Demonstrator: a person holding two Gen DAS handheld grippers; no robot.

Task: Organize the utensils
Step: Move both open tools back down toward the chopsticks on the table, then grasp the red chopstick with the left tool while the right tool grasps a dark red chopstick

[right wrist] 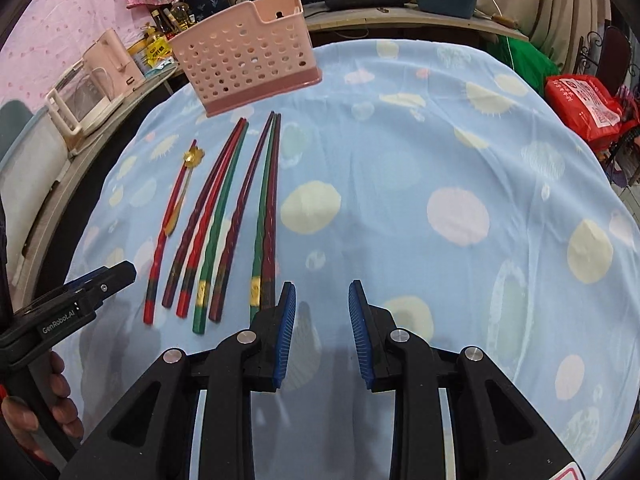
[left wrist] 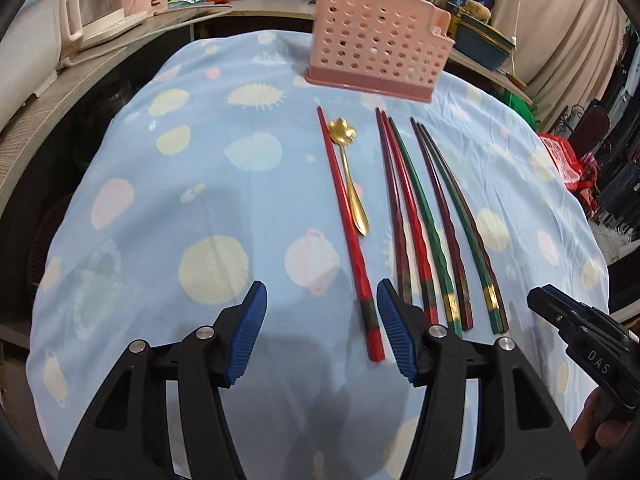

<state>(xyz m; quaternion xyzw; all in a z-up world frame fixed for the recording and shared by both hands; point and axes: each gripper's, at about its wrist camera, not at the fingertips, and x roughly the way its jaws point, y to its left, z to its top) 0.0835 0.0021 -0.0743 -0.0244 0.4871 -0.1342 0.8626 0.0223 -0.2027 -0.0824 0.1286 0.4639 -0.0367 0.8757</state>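
Chopsticks (left wrist: 424, 220) and spoon (left wrist: 350, 176) lay just before the basket (left wrist: 376, 40), left gripper (left wrist: 320, 332) wide and empty, right gripper (right wrist: 322, 332) narrower, empty; a closing pad could have nudged neighbouring sticks and scattered the row.

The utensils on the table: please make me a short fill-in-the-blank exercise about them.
1. The perforated holder at the far end of the table is ____ in colour.
2. Beside the lone red chopstick lies one gold ____.
3. The tablecloth under the utensils is light ____.
4. Both hand-held grippers, the left and the right, hold ____.

Missing words: pink; spoon; blue; nothing
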